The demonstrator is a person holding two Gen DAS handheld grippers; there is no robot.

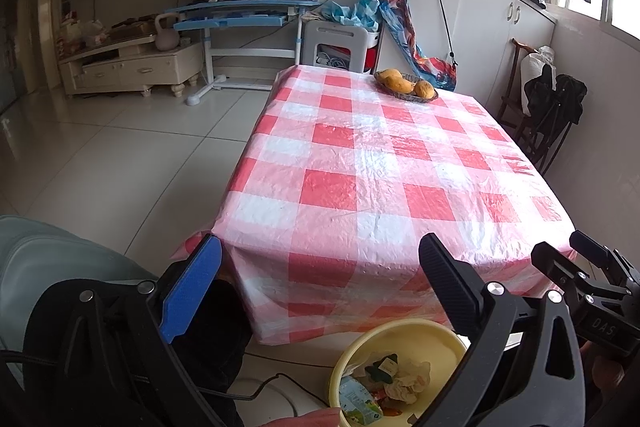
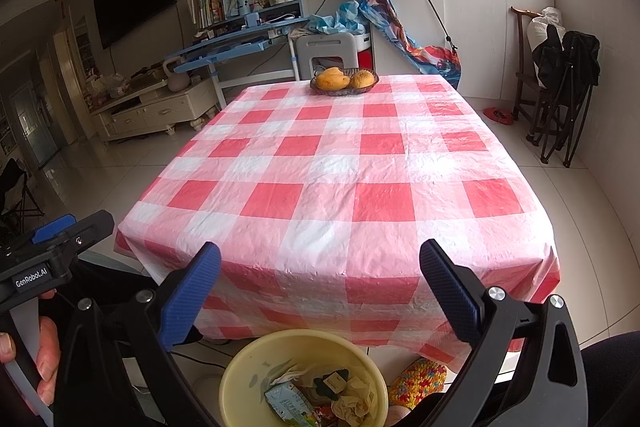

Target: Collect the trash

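A yellow bin (image 2: pixel 240 379) stands on the floor below the table's near edge; it also shows in the left wrist view (image 1: pixel 348 355). Inside it lies trash (image 2: pixel 320 391): crumpled tissue, a printed wrapper, a dark packet, also seen from the left (image 1: pixel 384 379). My left gripper (image 1: pixel 320 275) is open and empty, held in front of the table above the bin. My right gripper (image 2: pixel 320 279) is open and empty, also above the bin. The right gripper shows at the left view's right edge (image 1: pixel 592 279); the left gripper shows at the right view's left edge (image 2: pixel 60 239).
The table has a red-and-white checked cloth (image 2: pixel 340 163) (image 1: pixel 380 167). A basket of mangoes (image 2: pixel 344 79) (image 1: pixel 406 86) sits at its far edge. A folded chair (image 2: pixel 560 83) stands right, a blue desk (image 2: pixel 244 43) behind. A crocheted item (image 2: pixel 418 379) lies by the bin.
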